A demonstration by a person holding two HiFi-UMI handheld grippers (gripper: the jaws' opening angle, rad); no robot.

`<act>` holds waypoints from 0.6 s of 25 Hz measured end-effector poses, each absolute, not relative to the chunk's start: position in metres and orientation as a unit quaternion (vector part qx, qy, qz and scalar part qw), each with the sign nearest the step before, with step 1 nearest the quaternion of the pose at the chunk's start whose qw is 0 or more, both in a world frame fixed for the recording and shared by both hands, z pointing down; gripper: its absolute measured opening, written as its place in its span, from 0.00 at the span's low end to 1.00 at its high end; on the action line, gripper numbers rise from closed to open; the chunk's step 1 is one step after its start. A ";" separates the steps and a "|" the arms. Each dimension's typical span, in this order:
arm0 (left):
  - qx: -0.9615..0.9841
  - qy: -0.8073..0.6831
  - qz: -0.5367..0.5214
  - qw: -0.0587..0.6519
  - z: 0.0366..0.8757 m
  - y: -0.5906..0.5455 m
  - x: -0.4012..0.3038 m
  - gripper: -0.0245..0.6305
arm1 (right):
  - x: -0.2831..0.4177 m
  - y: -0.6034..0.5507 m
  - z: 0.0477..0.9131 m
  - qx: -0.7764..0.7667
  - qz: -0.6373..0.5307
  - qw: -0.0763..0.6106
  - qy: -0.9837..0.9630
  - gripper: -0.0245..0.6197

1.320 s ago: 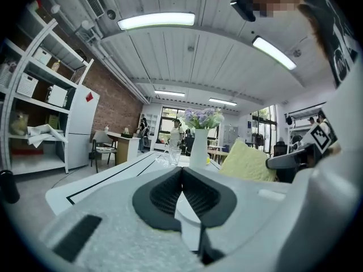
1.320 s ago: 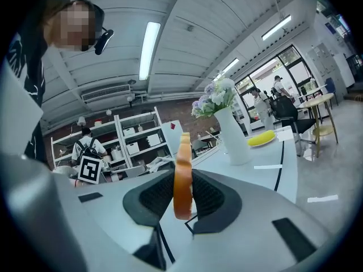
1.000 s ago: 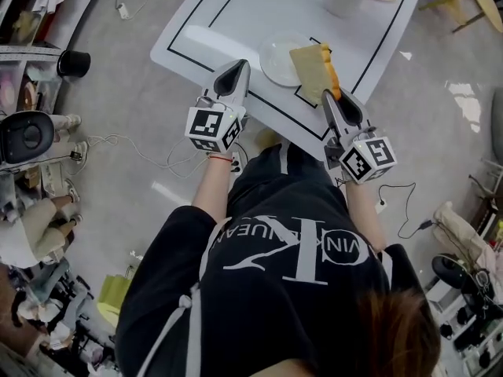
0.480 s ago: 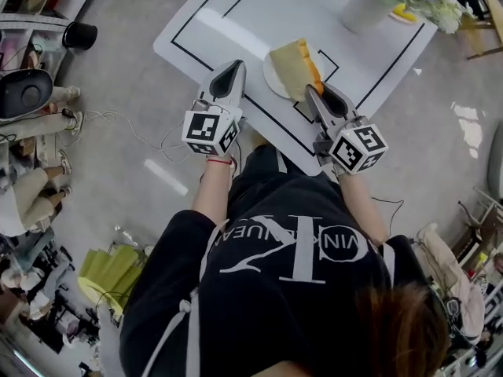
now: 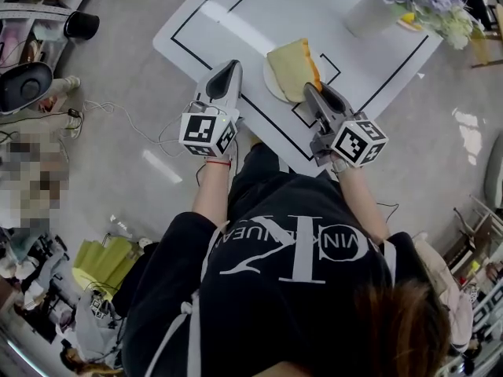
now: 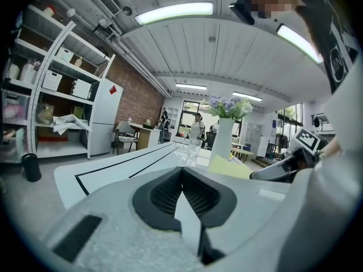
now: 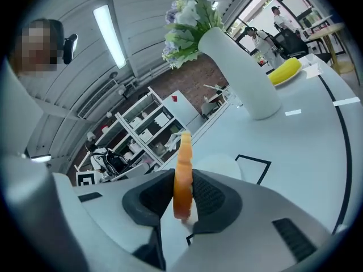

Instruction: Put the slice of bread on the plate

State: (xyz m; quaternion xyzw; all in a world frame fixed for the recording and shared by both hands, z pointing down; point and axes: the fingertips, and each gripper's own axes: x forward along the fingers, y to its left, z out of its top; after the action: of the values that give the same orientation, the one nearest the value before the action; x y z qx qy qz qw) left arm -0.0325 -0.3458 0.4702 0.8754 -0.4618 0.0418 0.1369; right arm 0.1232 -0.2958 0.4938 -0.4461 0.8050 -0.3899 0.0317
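Note:
The slice of bread (image 5: pixel 289 67), pale with an orange crust, is over the white plate (image 5: pixel 269 77) near the table's front edge. My right gripper (image 5: pixel 308 88) is shut on its near edge. In the right gripper view the bread (image 7: pixel 182 169) stands edge-on between the pads, with the plate (image 7: pixel 220 166) just beyond it. My left gripper (image 5: pixel 233 65) hovers left of the plate, above the table edge, shut and with nothing in it. In the left gripper view its jaws (image 6: pixel 182 170) meet at the tips, and the bread (image 6: pixel 229 168) shows at the right.
The white table (image 5: pixel 236 14) carries black taped outlines. A white vase (image 5: pixel 368 10) with flowers stands at its far right, with a banana (image 7: pixel 283 71) on a dish behind it. Cables lie on the floor to the left. Shelves and clutter line the far left.
My right gripper has carried the bread left and down, from the plate's right edge to over the plate. The left gripper has barely shifted.

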 end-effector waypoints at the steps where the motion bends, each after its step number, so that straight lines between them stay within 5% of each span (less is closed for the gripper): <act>1: 0.875 -0.462 0.041 0.138 0.469 -0.346 -0.032 0.05 | 0.124 -0.296 0.493 -0.448 -0.391 0.030 0.804 0.18; 15: 0.869 -0.471 0.039 0.147 0.464 -0.340 -0.035 0.05 | 0.149 -0.305 0.510 -0.490 -0.376 -0.059 0.784 0.27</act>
State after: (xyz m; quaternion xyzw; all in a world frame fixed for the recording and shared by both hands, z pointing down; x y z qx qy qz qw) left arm -0.0348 -0.3402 0.4642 0.8687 -0.4714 0.0395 0.1469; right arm 0.1486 -0.3051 0.5100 -0.4898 0.7843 -0.3762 -0.0590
